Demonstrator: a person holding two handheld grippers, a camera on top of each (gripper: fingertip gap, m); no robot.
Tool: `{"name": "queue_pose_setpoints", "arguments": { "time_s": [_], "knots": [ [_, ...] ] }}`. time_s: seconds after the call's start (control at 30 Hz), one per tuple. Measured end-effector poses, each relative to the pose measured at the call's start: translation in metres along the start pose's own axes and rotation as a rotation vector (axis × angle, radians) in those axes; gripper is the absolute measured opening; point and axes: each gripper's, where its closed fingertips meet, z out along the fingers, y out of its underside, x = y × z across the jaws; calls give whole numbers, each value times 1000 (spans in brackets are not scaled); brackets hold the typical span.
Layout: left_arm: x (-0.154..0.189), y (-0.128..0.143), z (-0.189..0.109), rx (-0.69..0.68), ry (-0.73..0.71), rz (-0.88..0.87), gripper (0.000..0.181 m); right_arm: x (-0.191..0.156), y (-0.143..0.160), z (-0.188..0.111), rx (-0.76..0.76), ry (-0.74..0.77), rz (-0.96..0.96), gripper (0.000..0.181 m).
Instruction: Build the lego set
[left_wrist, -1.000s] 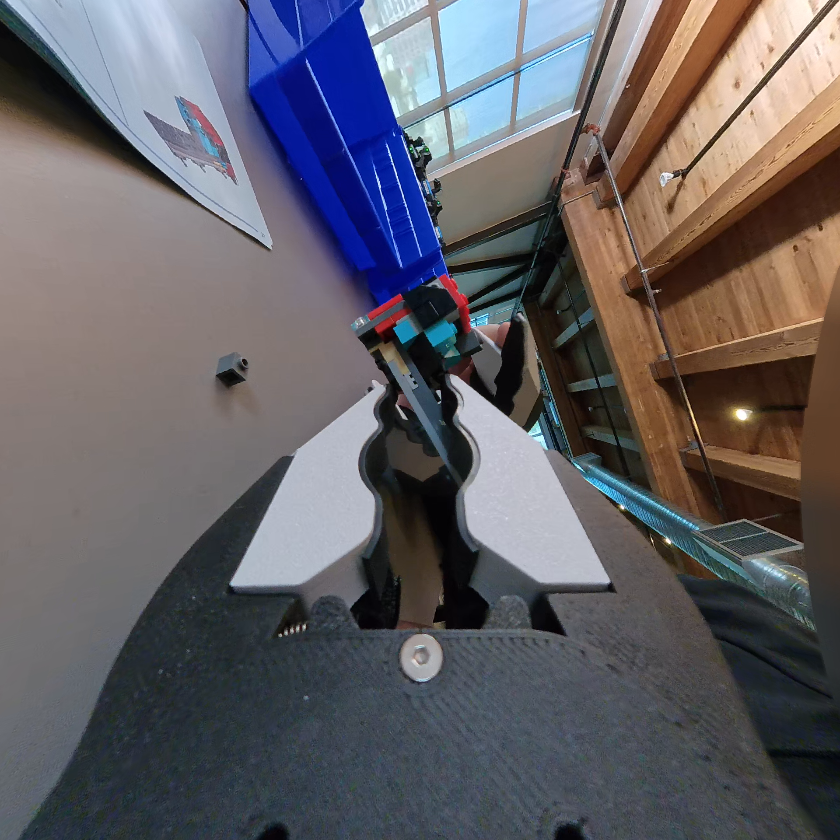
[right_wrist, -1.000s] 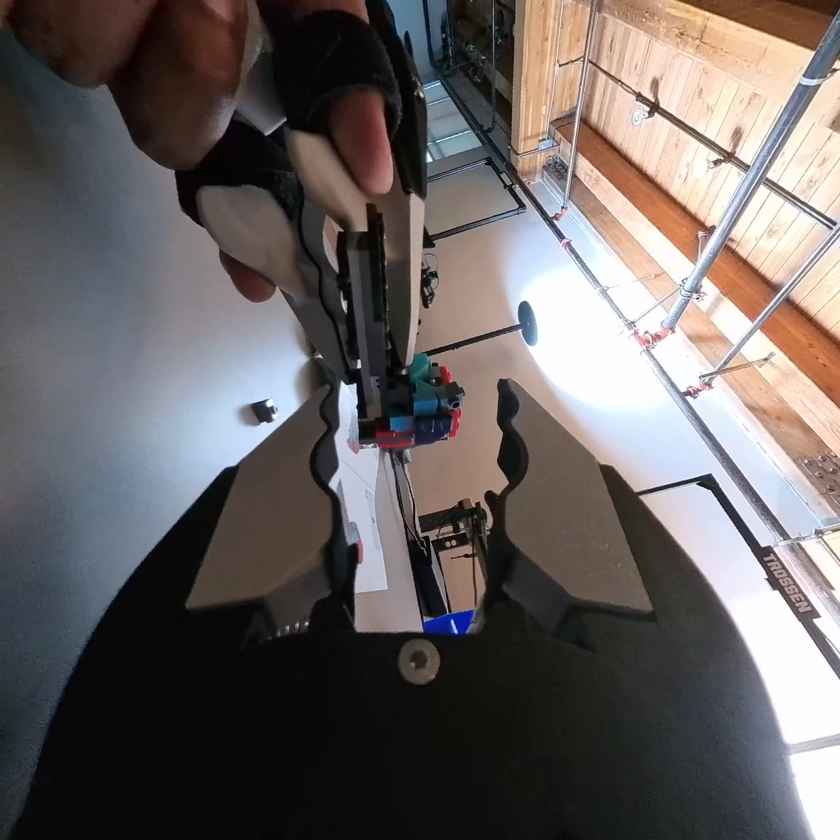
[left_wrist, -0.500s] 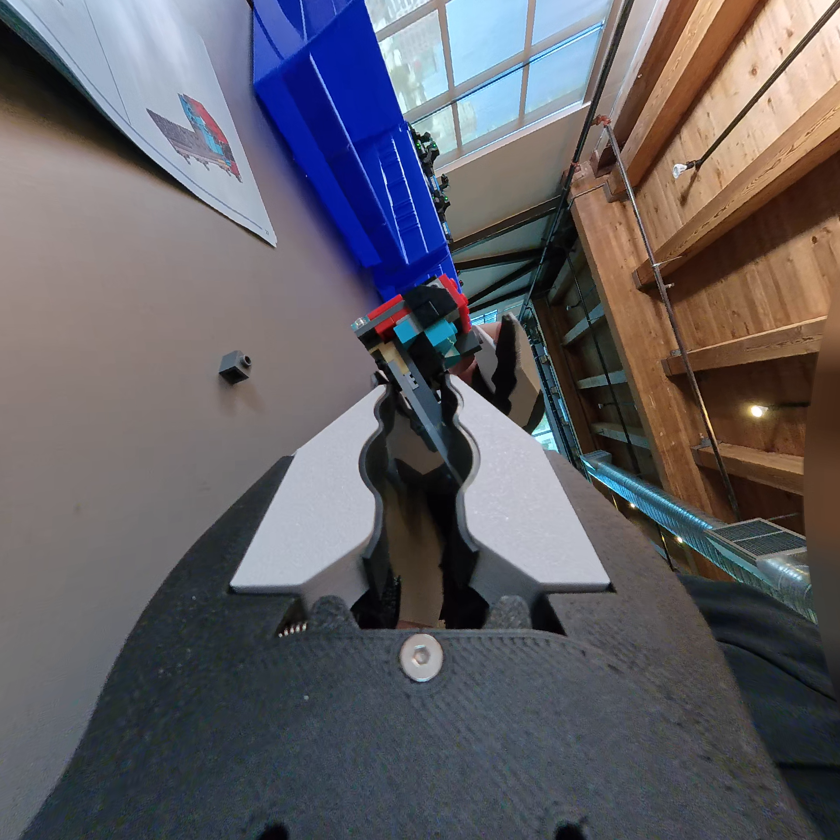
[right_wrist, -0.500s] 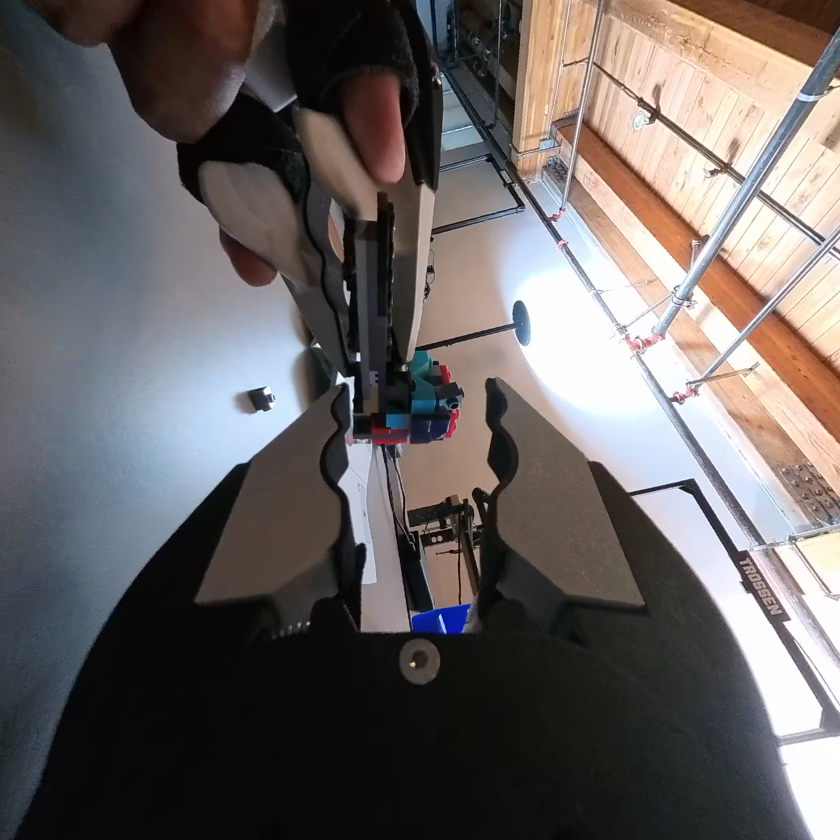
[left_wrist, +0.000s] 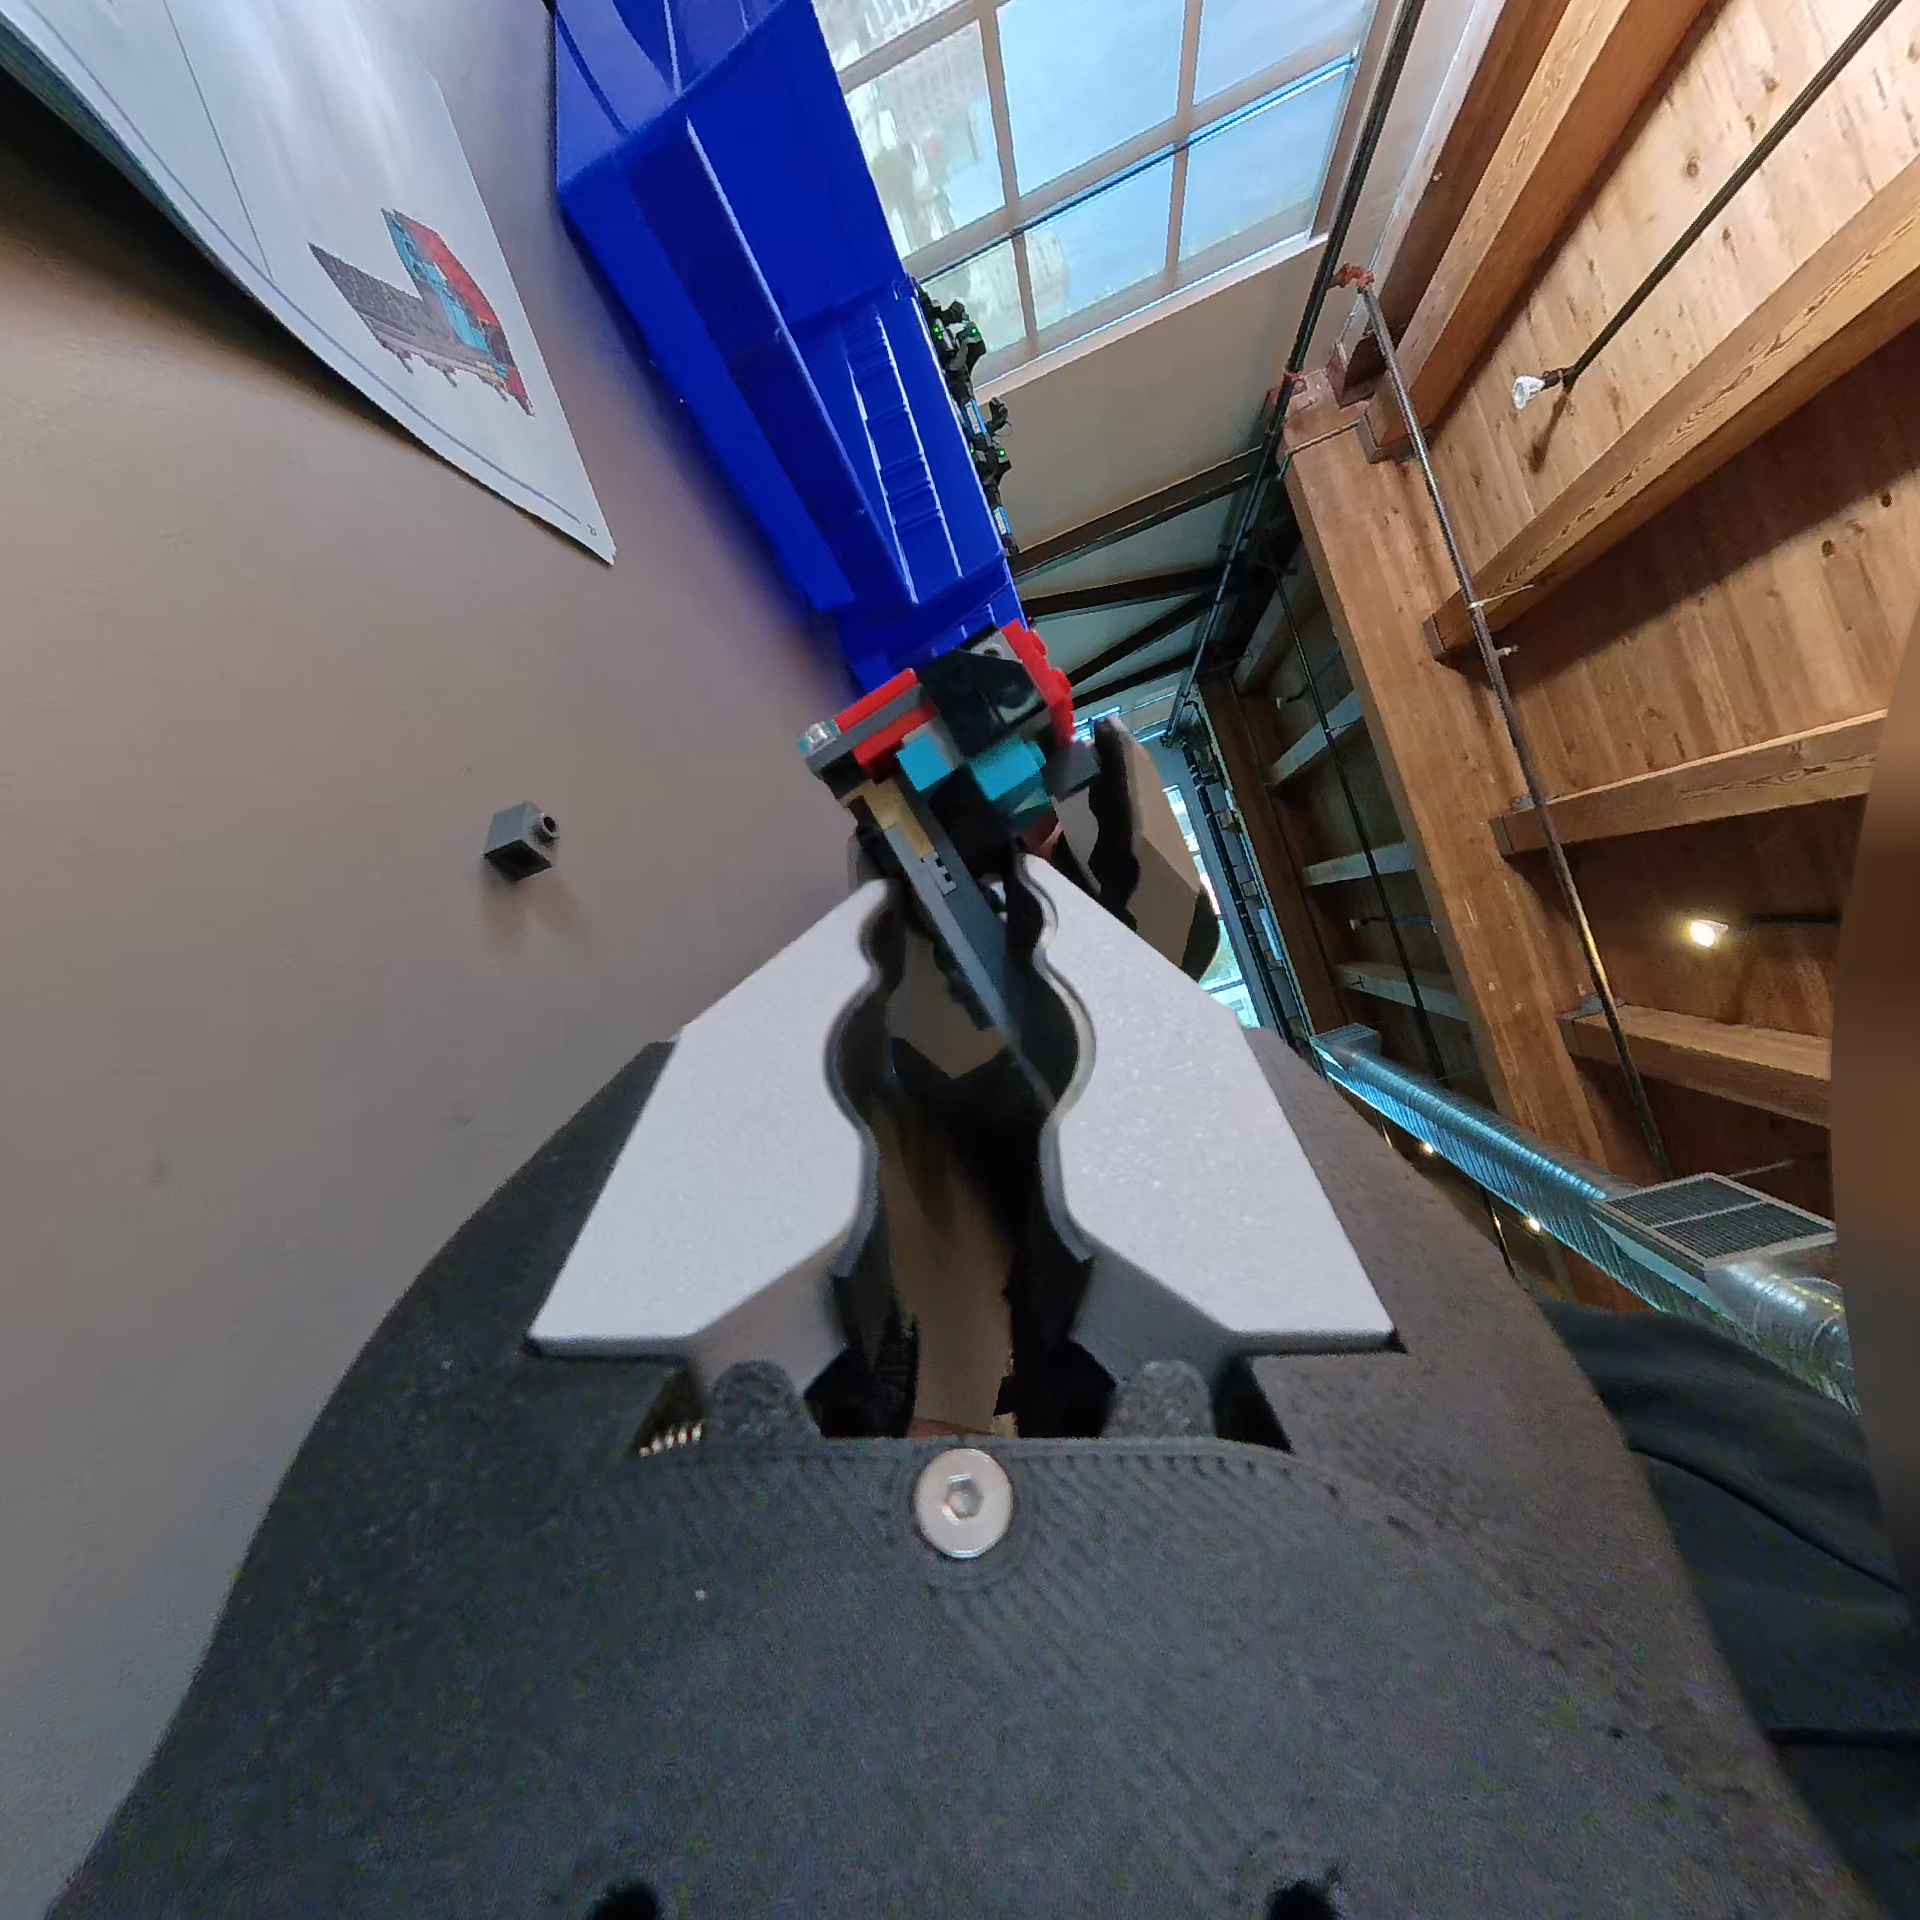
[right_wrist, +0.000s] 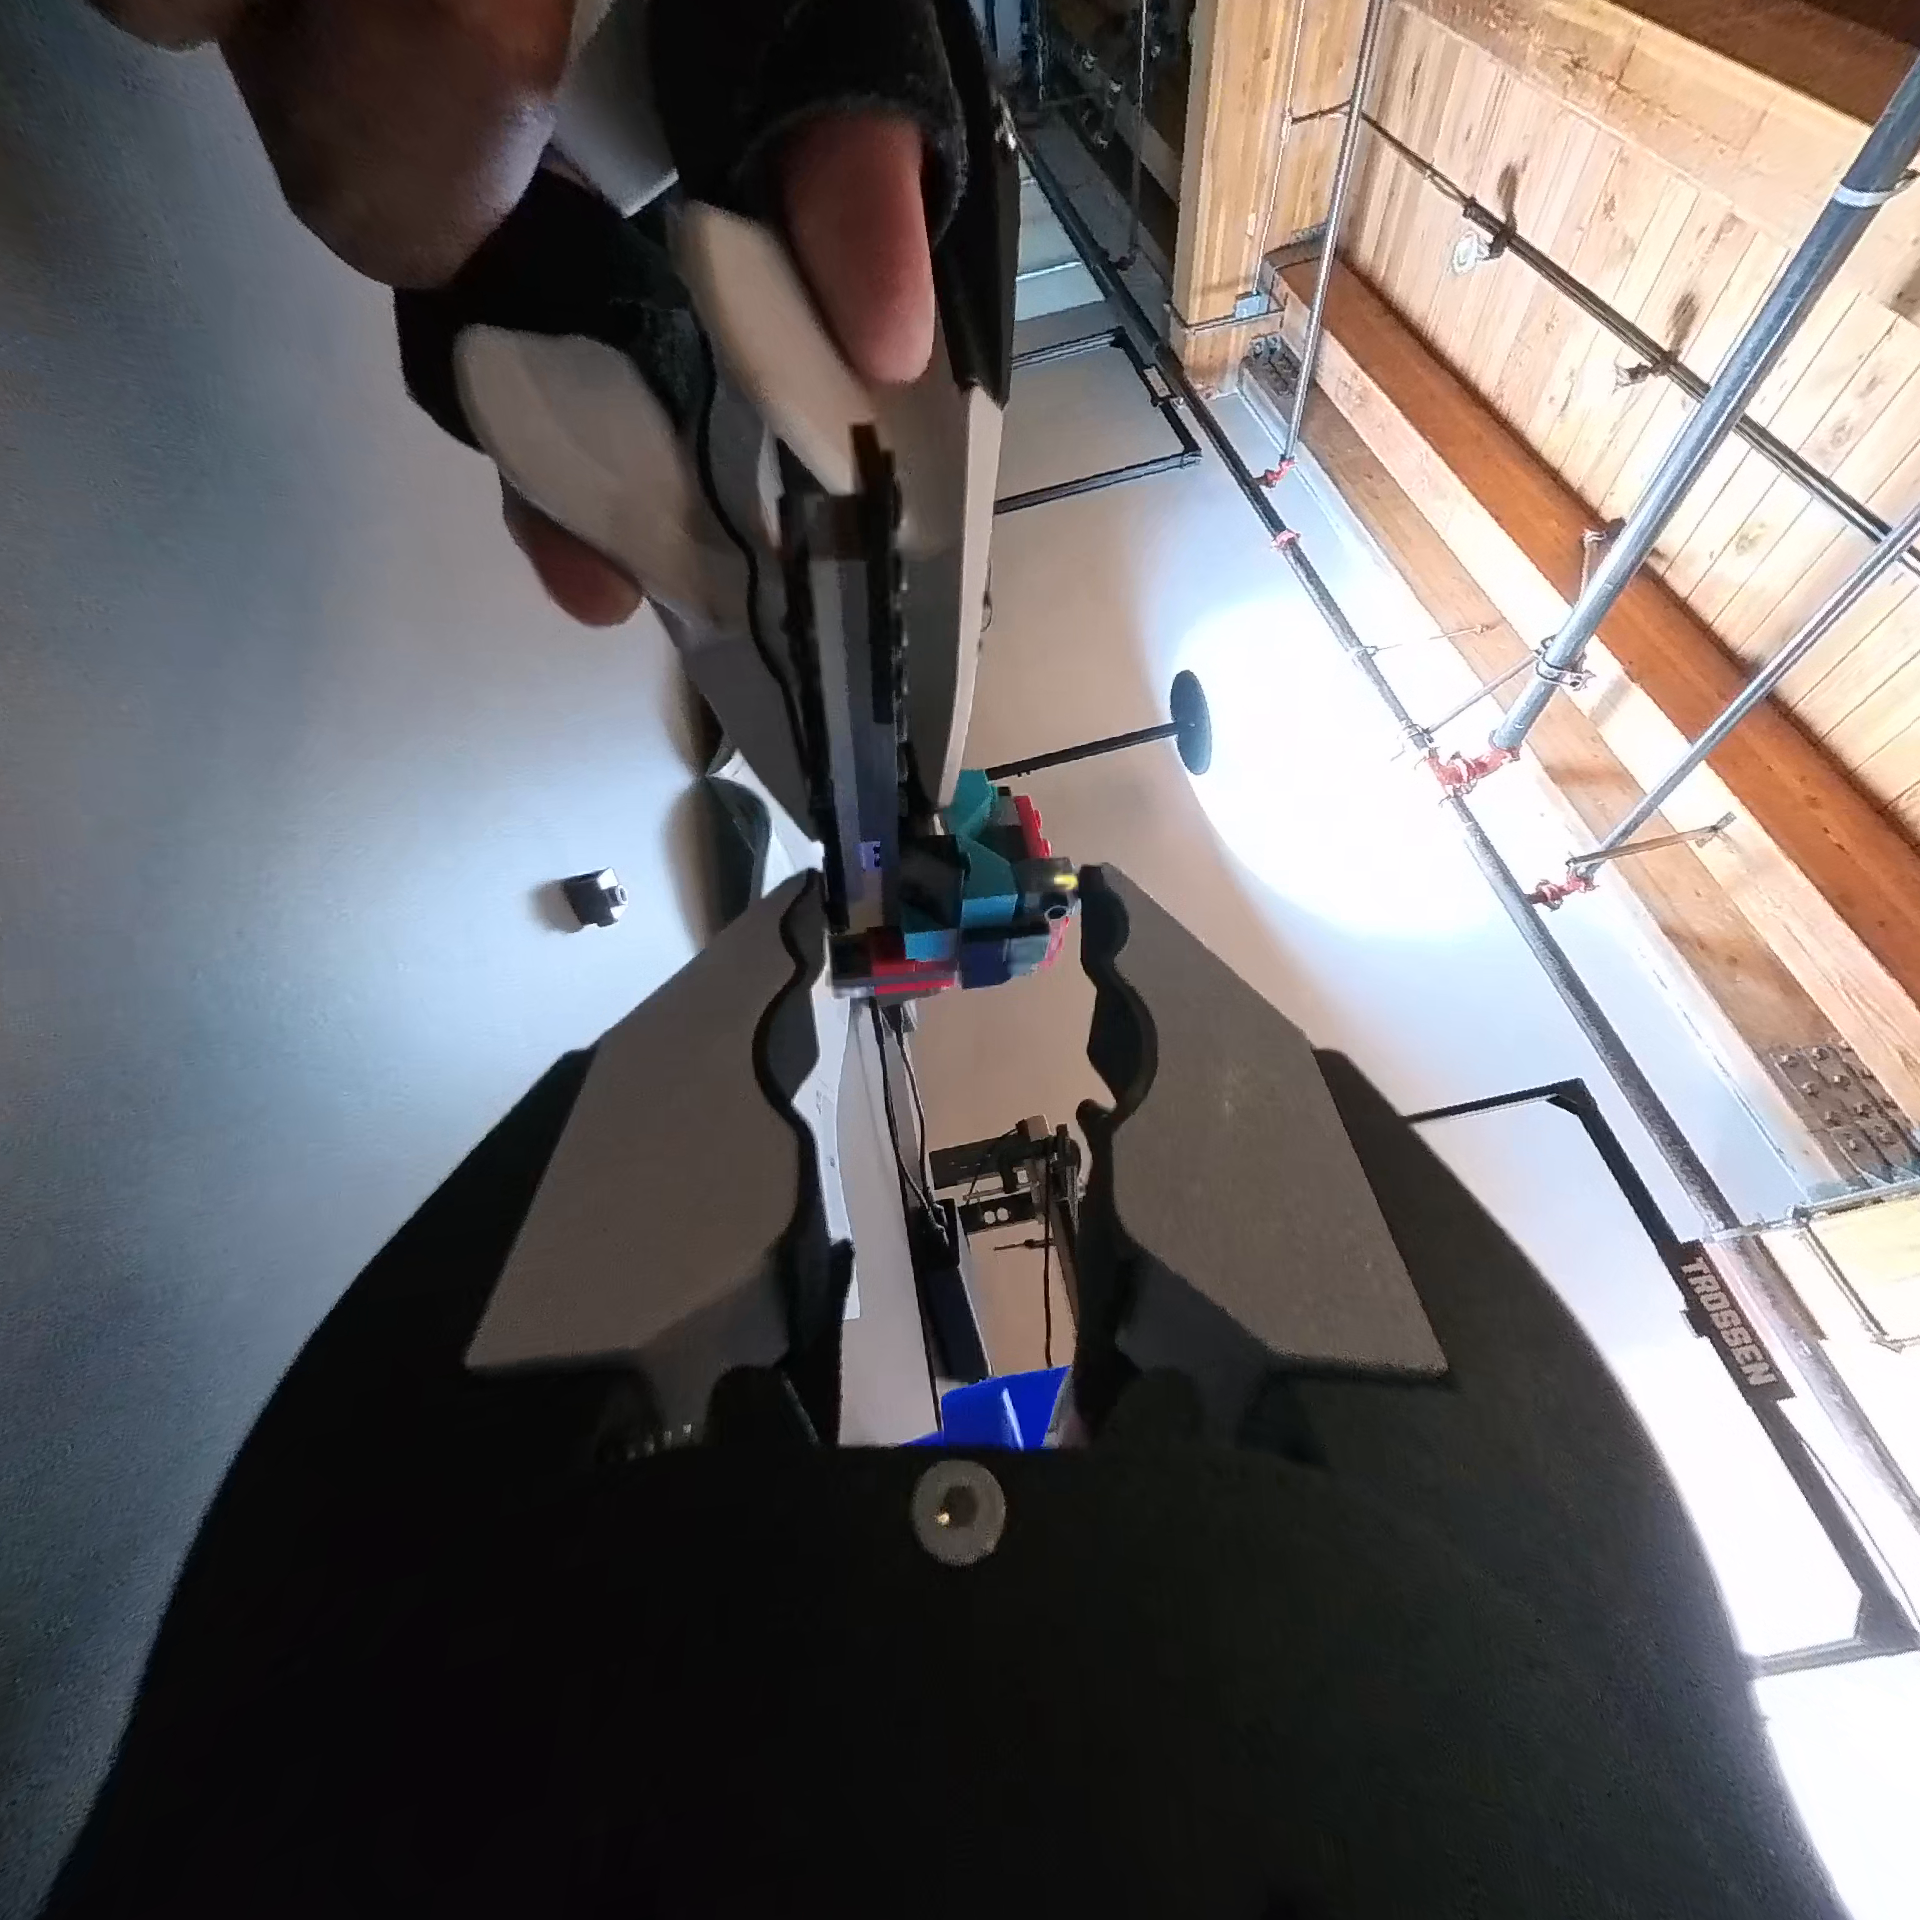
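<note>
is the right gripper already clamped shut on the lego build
No, the right gripper is open, its fingers either side of the lego build.

We see the lego build (left_wrist: 940, 748) between the left gripper (left_wrist: 961, 904) fingers, the right gripper (right_wrist: 951, 925) flanking its far end; a loose brick (left_wrist: 520, 836) lies on the table (left_wrist: 260, 831), below the instruction sheet (left_wrist: 312, 239) and bin (left_wrist: 748, 312).

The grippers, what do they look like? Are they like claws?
A bit! The left gripper has two pale grey fingers with wavy inner edges, set on a rough black body with a silver screw. The right gripper has darker grey wavy fingers. The hand wears a black fingerless glove.
</note>
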Motion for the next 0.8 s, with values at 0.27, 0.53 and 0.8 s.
{"name": "queue_pose_setpoints", "arguments": {
  "time_s": [0.27,0.53,0.8],
  "knots": [
    [1,0,0,1,2,6,15,-1,0,0,-2,-4,2,50],
    [2,0,0,2,13,3,15,1,0,0,-9,6,-5,50],
    [3,0,0,1,13,10,15,1,1,0,-18,5,-4,50]
  ]
}}
